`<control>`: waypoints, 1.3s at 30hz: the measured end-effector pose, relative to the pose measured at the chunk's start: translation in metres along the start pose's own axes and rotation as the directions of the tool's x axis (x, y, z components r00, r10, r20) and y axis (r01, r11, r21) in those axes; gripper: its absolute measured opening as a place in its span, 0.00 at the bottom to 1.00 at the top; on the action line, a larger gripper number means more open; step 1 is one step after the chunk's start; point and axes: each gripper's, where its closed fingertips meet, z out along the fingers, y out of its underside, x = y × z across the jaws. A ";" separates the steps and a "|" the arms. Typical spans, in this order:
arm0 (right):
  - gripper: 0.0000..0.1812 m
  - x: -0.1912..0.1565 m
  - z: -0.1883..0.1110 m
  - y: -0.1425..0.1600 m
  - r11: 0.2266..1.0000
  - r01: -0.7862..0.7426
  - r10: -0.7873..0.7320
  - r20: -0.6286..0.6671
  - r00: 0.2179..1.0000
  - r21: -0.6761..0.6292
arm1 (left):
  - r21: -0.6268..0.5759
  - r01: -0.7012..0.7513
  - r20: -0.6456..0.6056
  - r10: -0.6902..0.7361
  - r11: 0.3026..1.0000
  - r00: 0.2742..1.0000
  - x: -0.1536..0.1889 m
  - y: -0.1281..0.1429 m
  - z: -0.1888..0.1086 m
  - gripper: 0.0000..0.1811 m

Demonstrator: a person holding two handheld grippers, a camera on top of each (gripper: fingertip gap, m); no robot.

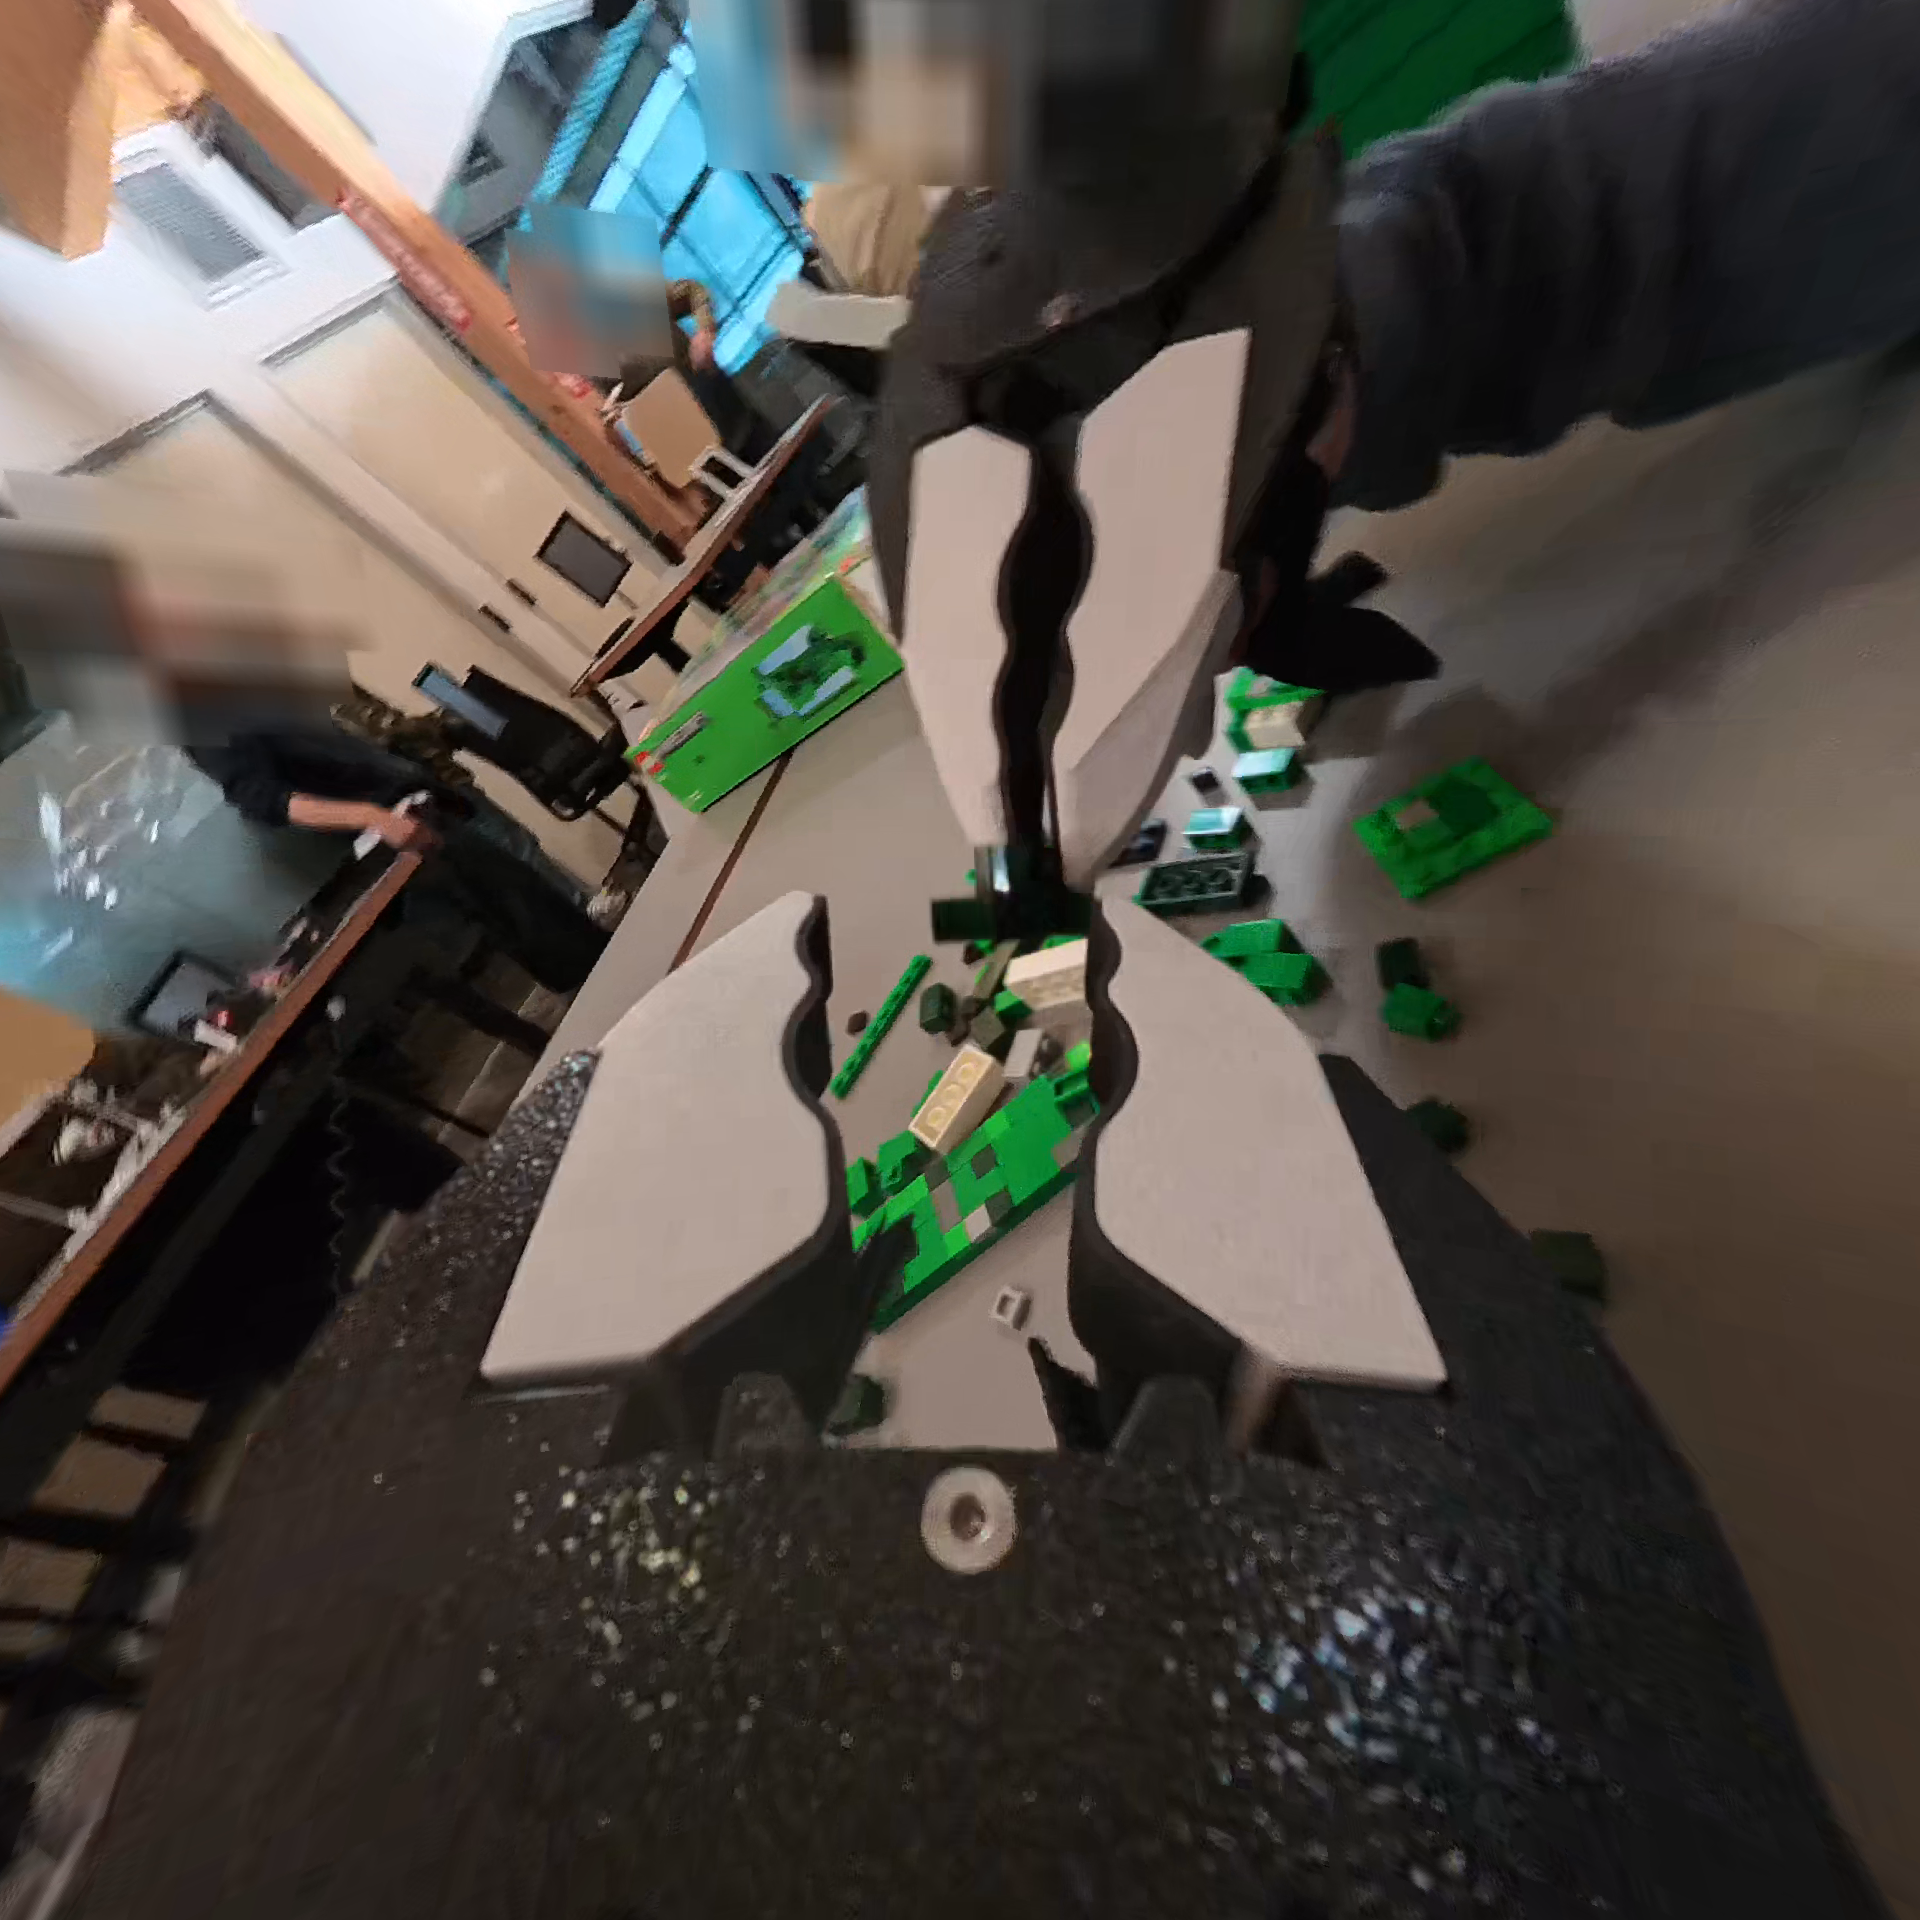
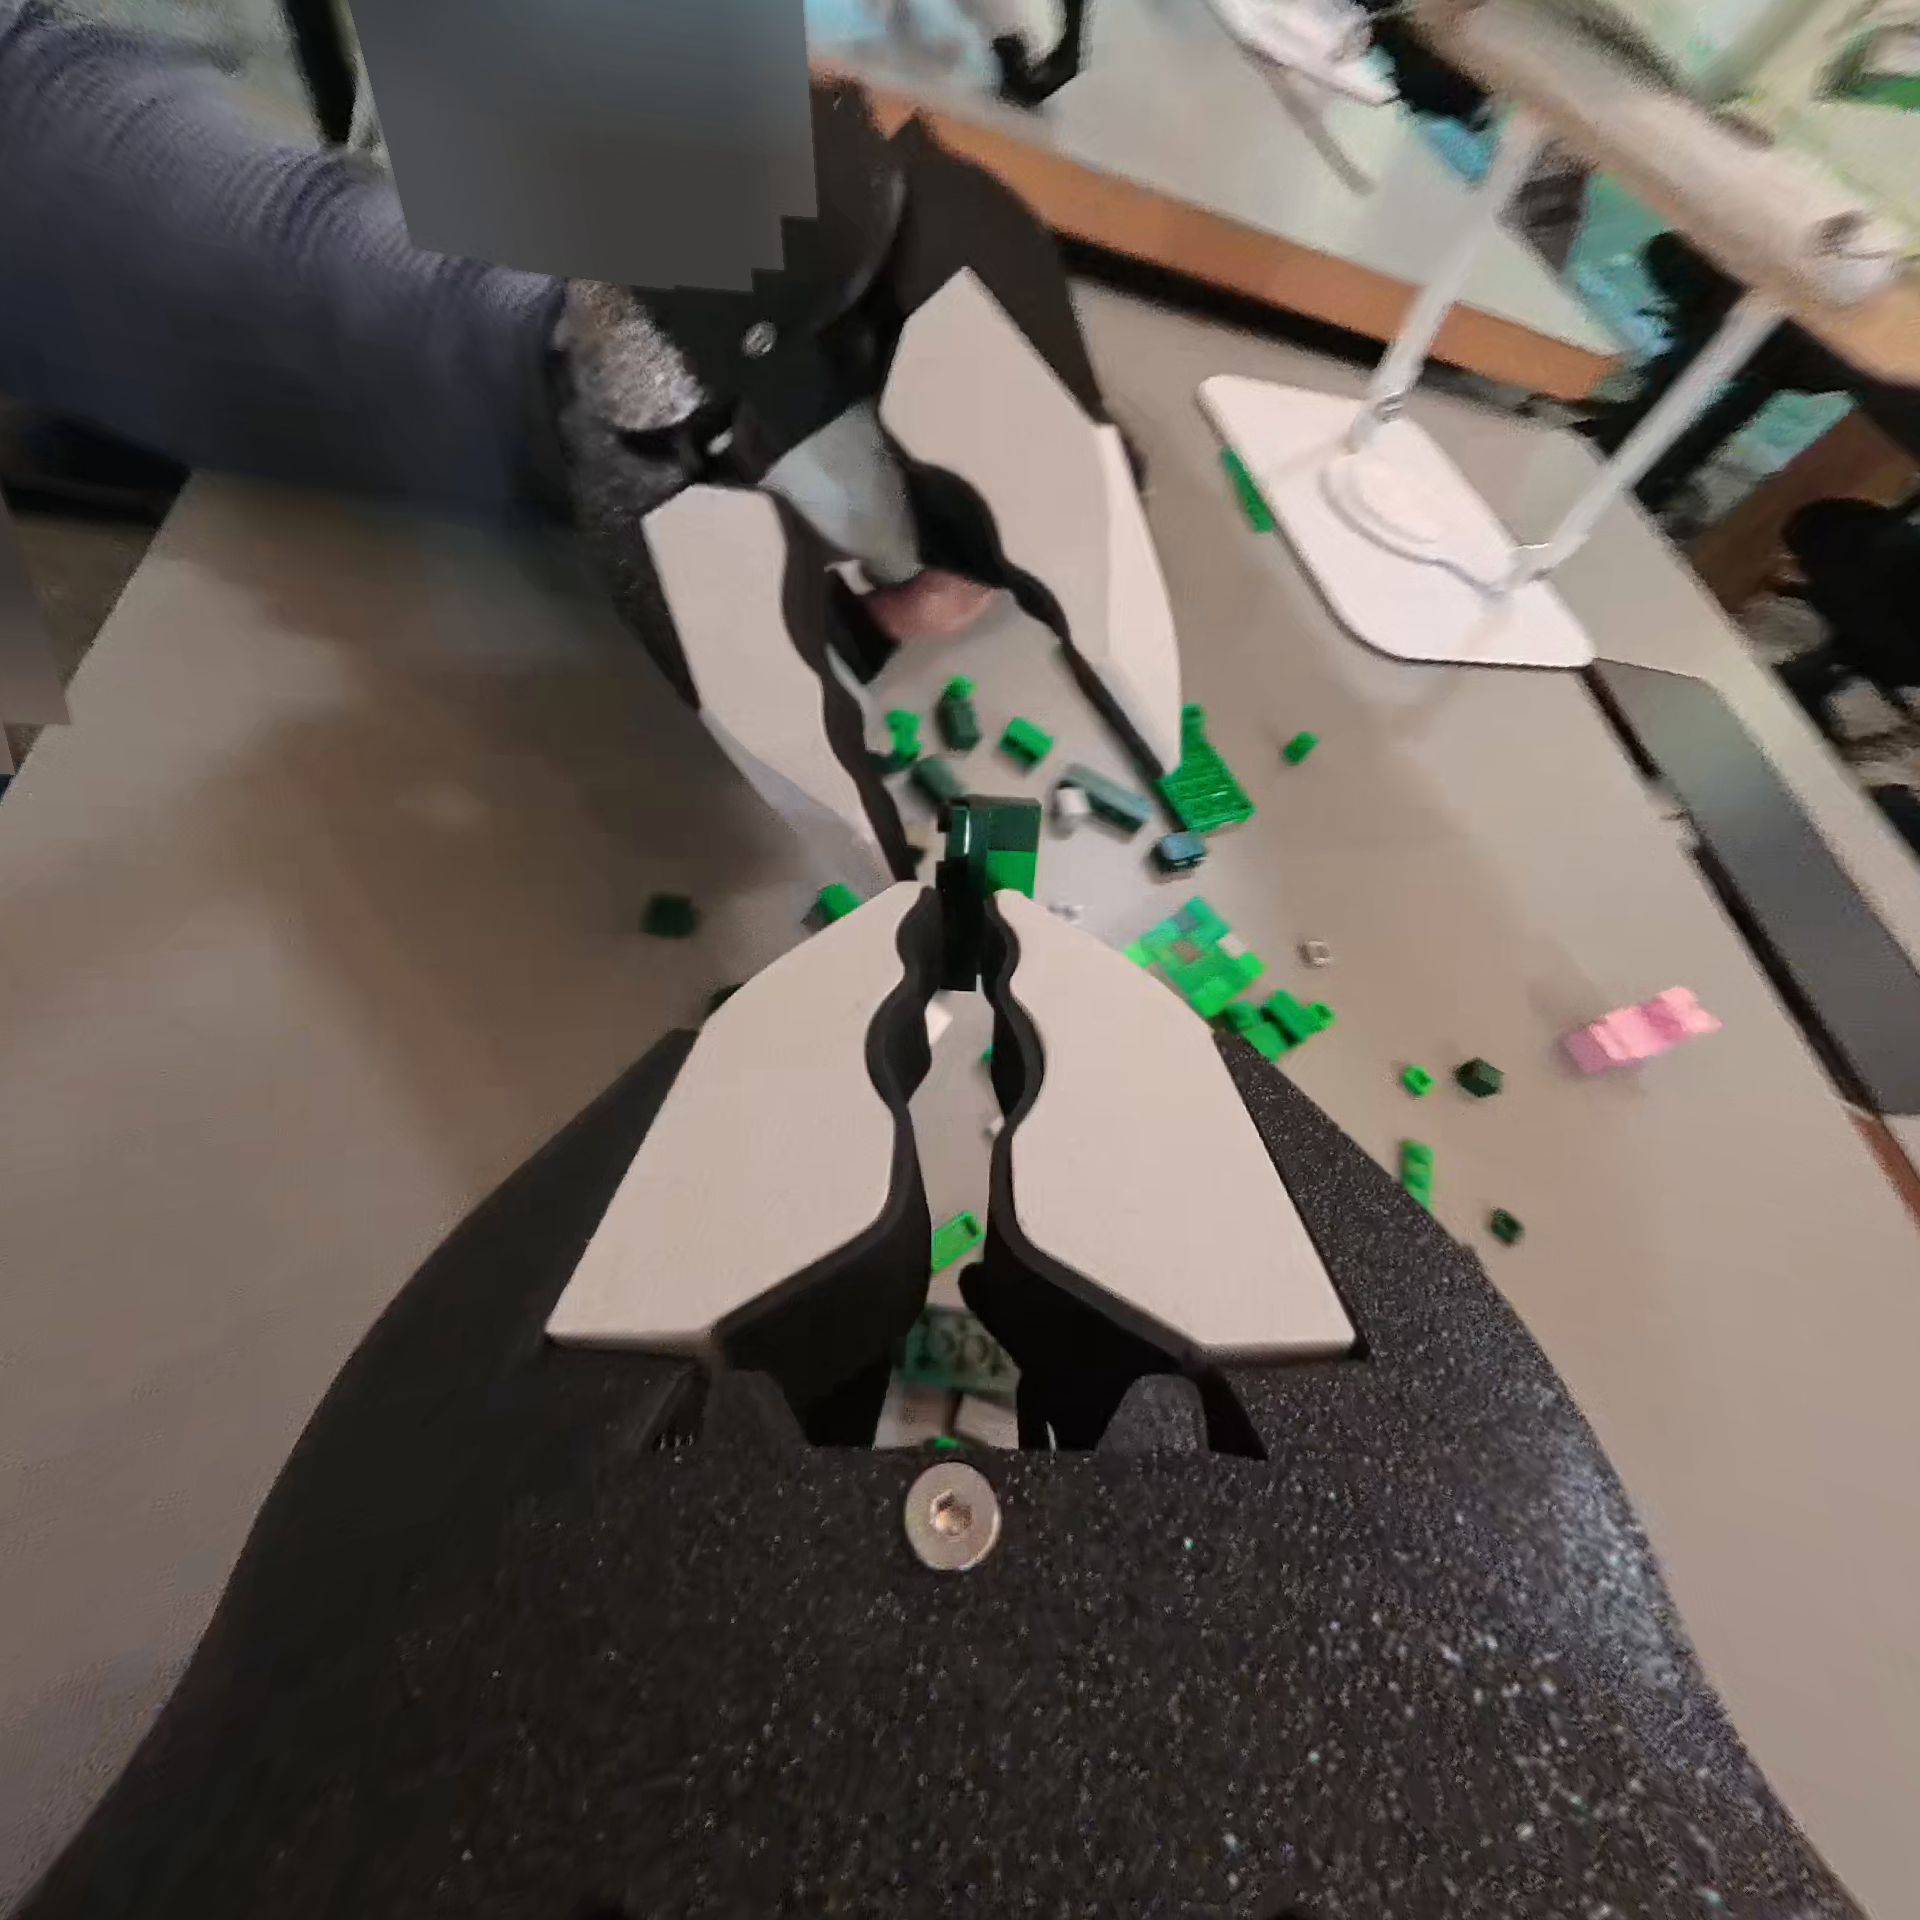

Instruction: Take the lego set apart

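Note:
My right gripper is shut on a small dark green lego piece and holds it above the grey table. In the left wrist view the right gripper comes down from above with the same piece at its tips. My left gripper is open, its tips on either side of that piece, apart from it. It also shows in the right wrist view, open, facing the right gripper. Below lie a flat green lego plate assembly and a white brick.
Several loose green bricks are scattered on the table. A green lego chunk lies right, a green box far back. A pink piece, a white stand base and a black strip sit to the right. My two grippers' fingertips are within a few centimetres of each other. Both grippers' tips are roughly 11 cm from the white brick.

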 end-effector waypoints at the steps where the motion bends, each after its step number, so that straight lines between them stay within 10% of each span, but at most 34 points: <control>1: 0.03 -0.006 0.001 0.004 1.000 0.010 -0.009 0.042 0.999 -0.018 | -0.005 -0.060 -0.026 0.060 0.998 0.998 0.007 -0.001 0.001 0.25; 8: 0.03 -0.033 -0.010 0.022 0.997 -0.021 0.038 0.257 0.966 -0.071 | -0.109 -0.444 -0.151 0.426 0.890 0.892 0.046 0.012 0.011 0.18; 18: 0.03 -0.056 -0.019 0.039 0.986 0.002 0.066 0.404 0.912 -0.165 | -0.086 -0.619 -0.171 0.600 0.781 0.781 0.068 0.010 0.022 0.06; 32: 0.03 -0.007 -0.003 0.038 0.903 0.359 -0.379 -0.047 0.924 -0.237 | -0.367 -0.249 -0.073 0.239 0.896 0.968 0.024 0.053 0.022 0.04; 39: 0.03 -0.011 0.002 0.043 0.868 0.421 -0.444 -0.035 0.895 -0.265 | -0.330 -0.282 -0.056 0.279 0.901 0.959 0.021 0.055 0.019 0.19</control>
